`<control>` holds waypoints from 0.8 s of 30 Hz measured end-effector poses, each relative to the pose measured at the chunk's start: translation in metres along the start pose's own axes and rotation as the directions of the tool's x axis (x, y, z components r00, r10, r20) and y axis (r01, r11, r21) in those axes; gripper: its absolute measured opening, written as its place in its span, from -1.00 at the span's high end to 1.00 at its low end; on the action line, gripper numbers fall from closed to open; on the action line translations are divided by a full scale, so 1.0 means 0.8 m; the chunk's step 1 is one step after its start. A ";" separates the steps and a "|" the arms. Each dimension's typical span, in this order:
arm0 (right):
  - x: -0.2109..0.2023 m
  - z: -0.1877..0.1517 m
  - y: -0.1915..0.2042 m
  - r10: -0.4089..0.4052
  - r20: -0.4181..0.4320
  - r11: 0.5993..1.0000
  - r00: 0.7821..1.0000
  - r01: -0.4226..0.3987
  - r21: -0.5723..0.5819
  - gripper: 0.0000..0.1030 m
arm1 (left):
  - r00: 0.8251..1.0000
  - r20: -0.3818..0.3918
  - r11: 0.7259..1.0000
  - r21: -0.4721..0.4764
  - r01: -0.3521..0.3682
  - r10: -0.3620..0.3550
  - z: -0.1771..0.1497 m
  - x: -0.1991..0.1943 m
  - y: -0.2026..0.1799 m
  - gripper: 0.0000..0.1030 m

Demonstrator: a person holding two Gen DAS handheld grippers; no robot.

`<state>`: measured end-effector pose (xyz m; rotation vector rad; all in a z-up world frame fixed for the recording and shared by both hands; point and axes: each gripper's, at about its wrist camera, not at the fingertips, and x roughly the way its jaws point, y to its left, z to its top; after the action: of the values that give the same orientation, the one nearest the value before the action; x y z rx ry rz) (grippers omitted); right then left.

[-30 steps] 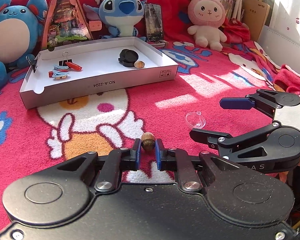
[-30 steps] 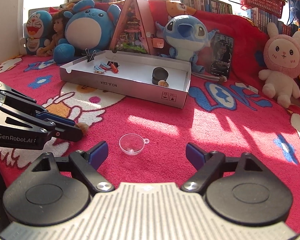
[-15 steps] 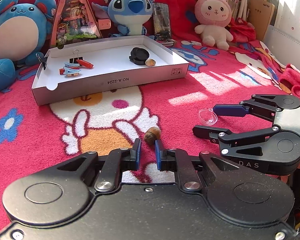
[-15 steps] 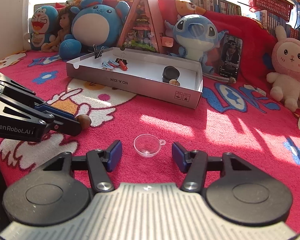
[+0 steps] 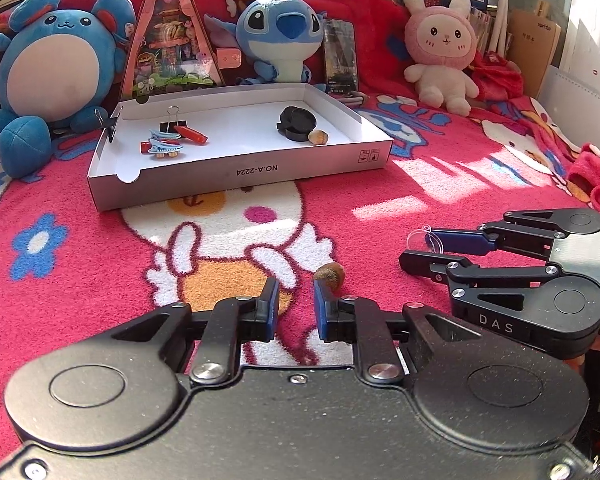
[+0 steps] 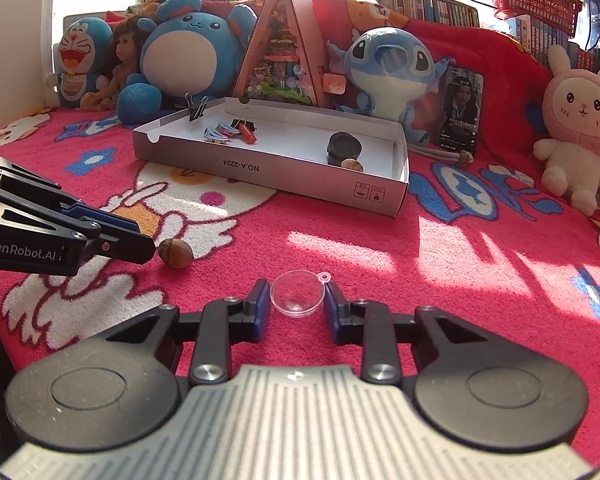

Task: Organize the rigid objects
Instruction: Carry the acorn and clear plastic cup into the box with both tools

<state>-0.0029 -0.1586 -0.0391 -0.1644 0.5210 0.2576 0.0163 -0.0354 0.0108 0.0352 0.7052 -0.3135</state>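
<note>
Left wrist view: left gripper (image 5: 295,306) opening, nothing between its narrow jaws; acorn (image 5: 330,274) just right of its tip, on the blanket (image 5: 80,280).

Right wrist view: right gripper (image 6: 296,310) closing around the clear cup (image 6: 297,294), near centre; grasping step; next, a gentle lift to the far box (image 6: 260,170).

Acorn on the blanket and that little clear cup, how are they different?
The acorn is brown and solid; the clear cup is see-through and hollow. The acorn lies free beside the left gripper, whose jaws are opening; the clear cup sits between the right gripper's closing jaws. Both are small and round.
</note>
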 end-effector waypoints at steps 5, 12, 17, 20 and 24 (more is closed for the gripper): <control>-0.002 0.000 -0.001 -0.004 0.008 1.000 1.000 0.004 0.013 0.33 | 0.999 0.039 1.000 -0.016 -0.001 0.002 0.000 -0.007 -0.012 0.40; -0.005 -0.002 -0.004 -0.012 0.015 0.999 1.000 0.011 0.036 0.33 | 0.996 0.072 0.996 -0.081 -0.041 0.047 -0.003 0.006 -0.027 0.33; -0.007 -0.003 -0.007 -0.017 0.022 0.998 1.000 0.016 0.060 0.33 | 0.995 0.066 0.992 -0.105 -0.068 0.075 -0.008 0.017 -0.032 0.33; -0.007 -0.004 -0.007 -0.019 0.026 0.997 0.999 0.017 0.070 0.33 | 0.995 0.062 0.991 -0.112 -0.074 0.081 -0.009 0.022 -0.033 0.42; -0.007 -0.004 -0.008 -0.021 0.029 0.996 0.999 0.019 0.084 0.33 | 0.994 0.067 0.992 -0.099 -0.084 0.091 -0.010 0.026 -0.035 0.58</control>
<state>-0.0071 -0.1669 -0.0387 -0.0844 0.4997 0.2179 0.0178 -0.0669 -0.0061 -0.0362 0.6453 -0.1957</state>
